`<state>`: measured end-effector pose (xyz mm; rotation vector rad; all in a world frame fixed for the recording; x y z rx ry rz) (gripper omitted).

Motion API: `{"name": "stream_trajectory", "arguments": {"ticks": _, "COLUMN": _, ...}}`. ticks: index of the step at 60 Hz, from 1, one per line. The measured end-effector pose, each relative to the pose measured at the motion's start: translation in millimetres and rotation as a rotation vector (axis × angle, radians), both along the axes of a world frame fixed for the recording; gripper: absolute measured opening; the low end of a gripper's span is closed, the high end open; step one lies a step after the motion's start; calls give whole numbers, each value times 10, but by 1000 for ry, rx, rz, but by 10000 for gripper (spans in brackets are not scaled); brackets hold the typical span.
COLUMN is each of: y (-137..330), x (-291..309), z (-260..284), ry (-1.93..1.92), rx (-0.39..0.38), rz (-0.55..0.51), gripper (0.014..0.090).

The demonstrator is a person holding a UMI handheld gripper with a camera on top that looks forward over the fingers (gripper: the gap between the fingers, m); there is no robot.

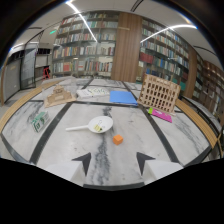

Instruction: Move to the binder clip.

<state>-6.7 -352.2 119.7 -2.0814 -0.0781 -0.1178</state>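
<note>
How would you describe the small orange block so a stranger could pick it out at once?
Find the marble table; just beyond the open, empty tool lies a white spoon. Beside its bowl, nearer the tool, sits the orange block. It is the only small, bright orange cube there.

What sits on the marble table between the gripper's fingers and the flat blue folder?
In the gripper view, a small orange cube lies there, just ahead of the open gripper and short of the blue folder.
</note>
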Motion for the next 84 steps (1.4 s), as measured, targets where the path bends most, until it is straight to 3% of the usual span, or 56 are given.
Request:
{"name": "stream_trajectory", "arguments": {"ticks": 26, "y": 71, "x": -489, "z": -102, "ry": 13, "rx": -16, "rz": 57, "gripper": 860}}
{"name": "stream_trajectory", "arguments": {"ticks": 48, "y": 946, "x": -560, "z": -193, "ry": 19, "rx": 8, "rz": 28, "gripper": 858}}
{"name": "stream_trajectory", "arguments": {"ticks": 63, "y": 1555, "x": -429, "z": -483, "ry": 16, "rx": -20, "rz": 5, "gripper": 860}}
{"name": "stream_trajectory", "arguments": {"ticks": 84, "y": 1933, "x": -454, "z": -821, "ry": 25, "rx": -72, "rz": 14, "gripper": 858}}
